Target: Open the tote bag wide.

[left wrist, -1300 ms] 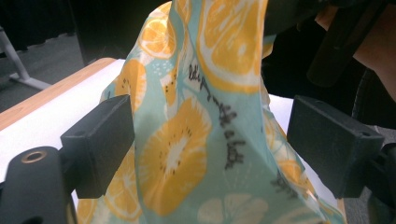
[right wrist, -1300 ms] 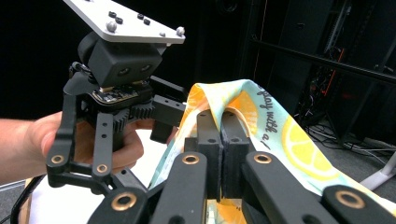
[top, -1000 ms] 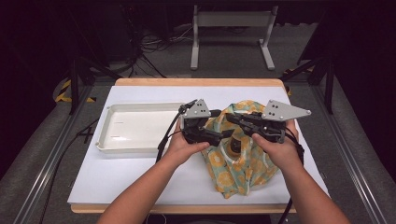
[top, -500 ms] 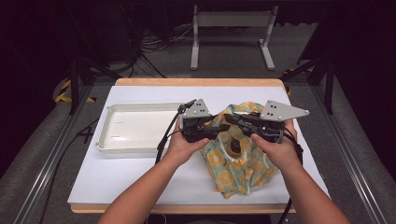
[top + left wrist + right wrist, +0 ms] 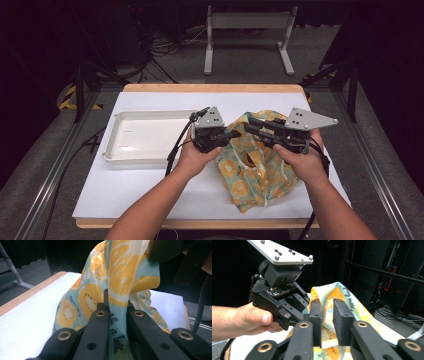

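Note:
A cloth bag [image 5: 250, 175] printed with orange slices on pale teal lies crumpled on the white table at centre right. Its top edge is lifted between my two grippers, which face each other. My left gripper [image 5: 234, 134] is shut on a fold of the bag [image 5: 125, 272], and the fabric runs up between its jaws [image 5: 117, 302]. My right gripper [image 5: 249, 123] points left and is shut on a teal strap of the bag [image 5: 352, 305], which passes between its jaws [image 5: 327, 302]. The person's left hand [image 5: 249, 317] holds the other gripper close by.
A shallow white tray [image 5: 112, 150] stands on the table's left half, just left of my left gripper. The table's wooden front edge [image 5: 200, 224] lies near the forearms. Dark floor, cables and a metal stand [image 5: 247, 22] lie beyond the far edge.
Both grippers have stayed almost in place above the bag's top edge. The right gripper shifted a little and the fabric between them has bunched slightly higher.

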Demonstrator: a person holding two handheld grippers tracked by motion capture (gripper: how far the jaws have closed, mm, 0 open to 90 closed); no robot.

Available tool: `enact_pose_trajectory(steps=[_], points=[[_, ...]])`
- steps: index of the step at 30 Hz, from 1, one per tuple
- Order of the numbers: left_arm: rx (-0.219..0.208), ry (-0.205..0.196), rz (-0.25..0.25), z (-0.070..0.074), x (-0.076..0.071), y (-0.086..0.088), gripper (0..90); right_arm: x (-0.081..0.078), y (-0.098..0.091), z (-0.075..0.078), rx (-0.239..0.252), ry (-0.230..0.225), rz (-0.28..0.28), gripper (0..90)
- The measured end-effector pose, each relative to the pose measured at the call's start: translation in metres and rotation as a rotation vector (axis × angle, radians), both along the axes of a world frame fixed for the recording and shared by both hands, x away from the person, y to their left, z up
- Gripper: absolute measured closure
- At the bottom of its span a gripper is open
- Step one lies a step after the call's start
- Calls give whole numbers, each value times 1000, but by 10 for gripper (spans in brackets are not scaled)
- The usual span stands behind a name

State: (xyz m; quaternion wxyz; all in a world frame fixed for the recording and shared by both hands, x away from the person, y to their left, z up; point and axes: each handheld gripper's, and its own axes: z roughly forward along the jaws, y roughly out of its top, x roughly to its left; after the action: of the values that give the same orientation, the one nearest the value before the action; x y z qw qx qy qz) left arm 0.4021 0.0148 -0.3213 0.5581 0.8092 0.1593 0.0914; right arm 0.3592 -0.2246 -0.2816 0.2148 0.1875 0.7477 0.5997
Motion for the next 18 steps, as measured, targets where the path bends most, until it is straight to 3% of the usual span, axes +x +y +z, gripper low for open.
enact_pose_trajectory(steps=[5, 11, 18], points=[[8, -2, -5, 0, 1, 2, 894, -5, -10, 2, 4, -9, -18, 691], [-5, 21, -11, -1, 4, 4, 893, -8, -31, 2, 32, -3, -62, 487], [0, 24, -14, -1, 5, 5, 890, -9, -50, 0, 42, 6, -111, 392]])
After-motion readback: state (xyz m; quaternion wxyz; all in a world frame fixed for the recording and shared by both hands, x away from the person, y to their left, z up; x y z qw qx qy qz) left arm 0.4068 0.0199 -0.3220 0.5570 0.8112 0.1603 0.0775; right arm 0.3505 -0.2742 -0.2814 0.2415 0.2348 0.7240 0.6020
